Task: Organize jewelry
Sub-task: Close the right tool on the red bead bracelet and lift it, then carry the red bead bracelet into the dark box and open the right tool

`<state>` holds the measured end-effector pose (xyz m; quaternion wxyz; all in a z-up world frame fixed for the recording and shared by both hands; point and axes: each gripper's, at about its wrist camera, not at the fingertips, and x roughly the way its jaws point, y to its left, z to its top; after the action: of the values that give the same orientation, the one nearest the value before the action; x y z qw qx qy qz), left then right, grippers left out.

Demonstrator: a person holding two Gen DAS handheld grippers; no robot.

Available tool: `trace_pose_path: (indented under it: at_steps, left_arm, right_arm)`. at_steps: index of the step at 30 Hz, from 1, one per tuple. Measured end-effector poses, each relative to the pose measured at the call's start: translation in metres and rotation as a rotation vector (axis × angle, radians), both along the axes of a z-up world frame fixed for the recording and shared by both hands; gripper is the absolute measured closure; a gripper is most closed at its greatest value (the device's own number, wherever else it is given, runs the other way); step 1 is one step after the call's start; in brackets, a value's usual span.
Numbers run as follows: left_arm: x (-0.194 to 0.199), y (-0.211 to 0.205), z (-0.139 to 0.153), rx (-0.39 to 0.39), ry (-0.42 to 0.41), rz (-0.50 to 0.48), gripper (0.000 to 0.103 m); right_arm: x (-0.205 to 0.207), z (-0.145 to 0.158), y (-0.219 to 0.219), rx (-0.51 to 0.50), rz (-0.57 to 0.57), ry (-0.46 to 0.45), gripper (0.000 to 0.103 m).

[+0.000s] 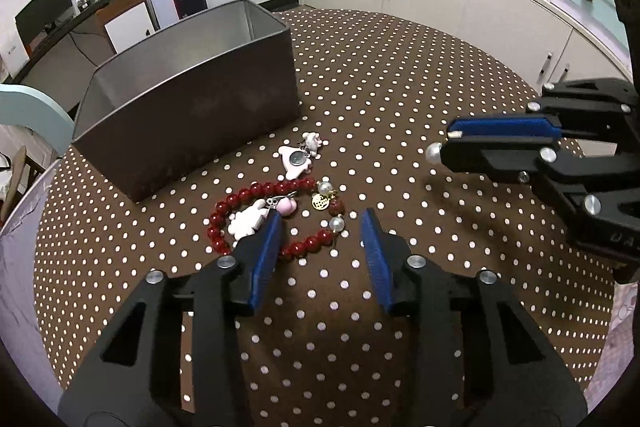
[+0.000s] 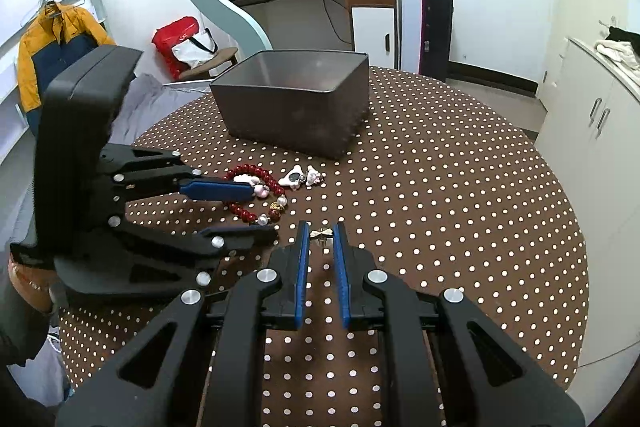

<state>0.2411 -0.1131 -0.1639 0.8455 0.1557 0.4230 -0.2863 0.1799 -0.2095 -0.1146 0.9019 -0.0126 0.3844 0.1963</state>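
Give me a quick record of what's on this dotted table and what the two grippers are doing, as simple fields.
Surface: round table with brown polka-dot cloth
Container: grey metal box, open top, nothing visible inside
Loose jewelry: red bead bracelet with pearls and a gold charm; white and pink charms lying between it and the box
Left gripper: open, above the bracelet
Right gripper: nearly closed around a small pearl piece, off the table
Stored so far: none visible

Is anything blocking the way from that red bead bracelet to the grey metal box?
Partly: between the red bead bracelet and the grey metal box lie white charm trinkets. The open left gripper hangs above the bracelet, unobstructed.
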Motion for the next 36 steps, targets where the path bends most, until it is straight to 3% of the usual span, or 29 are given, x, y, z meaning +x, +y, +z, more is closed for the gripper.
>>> trace_pose_path:
  at_steps: [3, 8, 14, 24, 36]
  left_arm:
    - [0.002, -0.002, 0.001, 0.005, 0.014, -0.013, 0.069]
    - [0.001, -0.006, 0.003, 0.011, 0.038, -0.043, 0.093]
    - [-0.002, 0.006, 0.008, -0.083, 0.071, -0.006, 0.095]
    - [-0.003, 0.057, 0.06, -0.292, 0.04, 0.055, 0.095]
    - [0.007, 0.083, 0.115, -0.388, -0.045, 0.049, 0.095]
  right_arm:
    - [0.001, -0.001, -0.002, 0.004, 0.0, 0.004, 0.092]
    - [0.0, 0.001, -0.003, 0.015, 0.001, 0.0, 0.092]
    - [-0.003, 0.008, -0.003, 0.023, 0.006, -0.014, 0.092]
    - [-0.002, 0.031, 0.004, 0.059, 0.02, -0.057, 0.092]
    - [0.03, 0.061, 0.028, 0.092, 0.049, -0.104, 0.092]
